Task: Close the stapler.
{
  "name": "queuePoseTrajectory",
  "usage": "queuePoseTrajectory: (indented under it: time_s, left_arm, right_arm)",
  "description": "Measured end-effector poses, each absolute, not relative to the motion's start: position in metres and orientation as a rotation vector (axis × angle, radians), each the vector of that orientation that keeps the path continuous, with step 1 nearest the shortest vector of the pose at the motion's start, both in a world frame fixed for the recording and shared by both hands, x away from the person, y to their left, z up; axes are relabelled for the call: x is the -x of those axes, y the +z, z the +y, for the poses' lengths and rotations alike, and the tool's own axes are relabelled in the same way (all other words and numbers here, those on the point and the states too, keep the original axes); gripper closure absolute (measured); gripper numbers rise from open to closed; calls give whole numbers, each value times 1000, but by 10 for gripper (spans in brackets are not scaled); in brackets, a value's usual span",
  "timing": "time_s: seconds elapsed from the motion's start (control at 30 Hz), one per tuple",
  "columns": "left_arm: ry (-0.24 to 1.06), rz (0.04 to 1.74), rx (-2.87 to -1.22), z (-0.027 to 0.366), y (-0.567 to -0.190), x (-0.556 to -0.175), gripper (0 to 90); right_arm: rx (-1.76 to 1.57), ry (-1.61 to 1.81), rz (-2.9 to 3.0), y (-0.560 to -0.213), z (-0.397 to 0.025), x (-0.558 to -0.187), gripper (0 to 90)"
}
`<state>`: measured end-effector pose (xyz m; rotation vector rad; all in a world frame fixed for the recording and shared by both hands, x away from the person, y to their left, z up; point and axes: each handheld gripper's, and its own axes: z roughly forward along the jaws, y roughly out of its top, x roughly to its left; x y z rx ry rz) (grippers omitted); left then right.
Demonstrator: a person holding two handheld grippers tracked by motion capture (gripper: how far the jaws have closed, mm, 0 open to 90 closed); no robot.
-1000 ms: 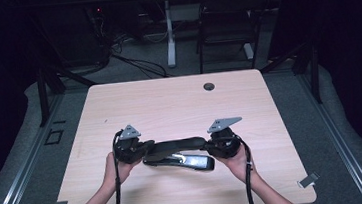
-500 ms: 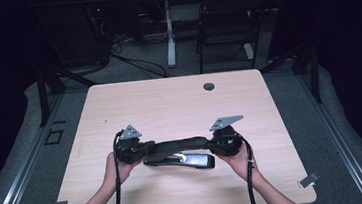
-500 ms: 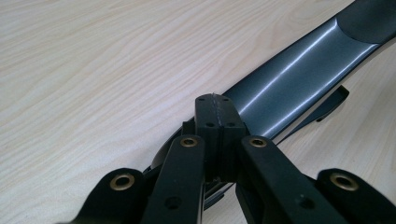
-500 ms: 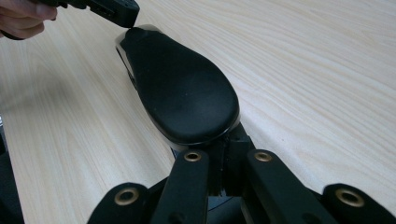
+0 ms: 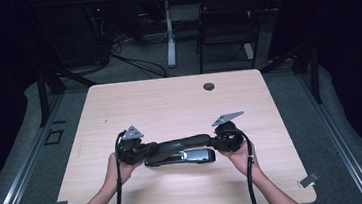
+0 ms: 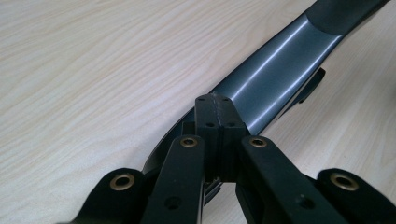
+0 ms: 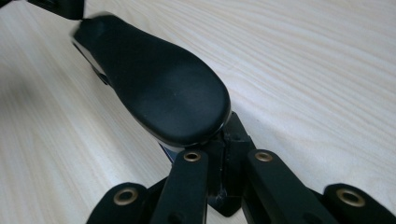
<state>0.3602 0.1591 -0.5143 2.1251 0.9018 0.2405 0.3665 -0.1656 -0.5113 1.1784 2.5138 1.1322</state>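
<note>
The bench (image 5: 169,103) was a light wood-grain top with a dark round grommet (image 5: 209,86) near its far edge. A black office chair (image 5: 222,27) and a white desk leg (image 5: 169,33) stood on the floor beyond it.

A large black stapler (image 5: 181,149) lay lengthwise near the front middle of the bench, its base on the surface and its long handle arched above. It sat between the 2 tools.

The left tool (image 5: 146,149) was at the stapler's left end. In the left gripper view its jaws were clenched together, pressed against the glossy grey part of the handle (image 6: 275,70); whether they pinched any part of it could not be told.

The right tool (image 5: 217,141) met the stapler's right end. In the right gripper view its jaws were likewise drawn together, directly beneath the rounded matte black tip of the handle (image 7: 163,88), touching it.

Each tool was held in 1 hand, with a cable trailing back along the forearm.
</note>
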Motion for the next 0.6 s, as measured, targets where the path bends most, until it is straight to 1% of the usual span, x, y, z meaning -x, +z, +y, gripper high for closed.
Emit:
queuePoseTrajectory:
  time_s: [0.37,0.6]
  left_arm:
    - [241,888,-2143,155,-516,-359,900]
    - [243,891,-2148,155,-516,-359,899]
  right_arm:
    - [-1275,1061,2539,-524,-170,-378,883]
    - [-1269,1028,2557,-525,-170,-378,880]
